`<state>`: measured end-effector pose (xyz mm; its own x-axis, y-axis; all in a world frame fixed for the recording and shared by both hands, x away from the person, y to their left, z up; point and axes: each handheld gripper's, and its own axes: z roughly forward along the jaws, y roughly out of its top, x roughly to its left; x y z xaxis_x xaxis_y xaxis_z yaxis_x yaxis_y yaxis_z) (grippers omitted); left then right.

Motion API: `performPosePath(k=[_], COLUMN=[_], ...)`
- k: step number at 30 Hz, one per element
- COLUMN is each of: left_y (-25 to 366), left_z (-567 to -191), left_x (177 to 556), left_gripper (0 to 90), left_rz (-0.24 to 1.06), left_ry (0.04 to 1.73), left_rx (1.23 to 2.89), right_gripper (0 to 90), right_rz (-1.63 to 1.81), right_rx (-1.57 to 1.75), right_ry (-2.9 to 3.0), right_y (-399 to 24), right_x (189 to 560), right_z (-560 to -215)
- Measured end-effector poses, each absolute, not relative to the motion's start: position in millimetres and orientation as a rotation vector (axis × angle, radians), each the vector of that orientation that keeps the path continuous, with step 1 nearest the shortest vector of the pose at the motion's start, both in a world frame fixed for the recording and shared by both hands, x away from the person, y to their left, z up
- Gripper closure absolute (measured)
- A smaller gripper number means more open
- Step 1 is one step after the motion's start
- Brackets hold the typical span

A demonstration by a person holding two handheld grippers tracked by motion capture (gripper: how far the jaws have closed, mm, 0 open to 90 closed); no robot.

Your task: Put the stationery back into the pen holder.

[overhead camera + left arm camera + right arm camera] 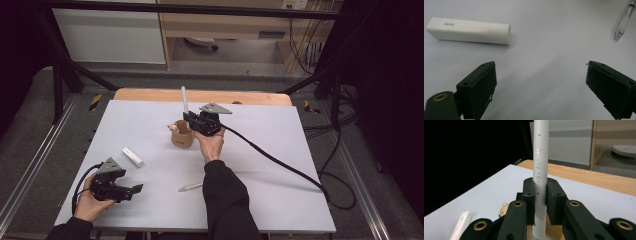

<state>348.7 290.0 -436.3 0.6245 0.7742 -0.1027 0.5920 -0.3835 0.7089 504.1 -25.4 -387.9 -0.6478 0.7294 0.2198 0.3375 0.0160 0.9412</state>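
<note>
- Right gripper [187, 118] clamped on a white pen [540, 170], jaws pressed to both sides of the barrel; pen upright, lettered "KEY POINTS", lower end dipping toward the brown cup [182, 135] directly beneath.
- Left gripper [541, 85] spread wide, holding nothing, resting low at the near-left of the grey table [280, 165].
- Likely step: standing the pen in the cup. Best done by keeping the barrel vertical, centring it over the cup mouth, lowering until the tip meets the bottom, then easing the jaws apart slowly so the pen leans on the rim instead of tipping the cup.
- Worth minding: a small figure [174, 128] at the cup's rim, close to the pen's path; cup looks light and could slide if nudged sideways.
- White stick marked "GLOO" [470, 31] lying flat just ahead and left of the open left jaws, apart from them.
- Clear pen [624, 21] lying ahead to the right, also untouched; on the table between the two forearms in the high view.
</note>
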Motion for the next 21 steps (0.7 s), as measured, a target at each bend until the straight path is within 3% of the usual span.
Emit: performPosePath(k=[21], left_y=[289.9], left_z=[-437.3], left_x=[348.8], left_gripper=[9.5], left_rz=[0.312], left_ry=[1.064], left_rx=[2.117], right_gripper=[78.7], right_rz=[1.608], right_rx=[1.114], right_ry=[2.053], right_y=[-12.3], right_x=[510.1], right_z=[-425.8])
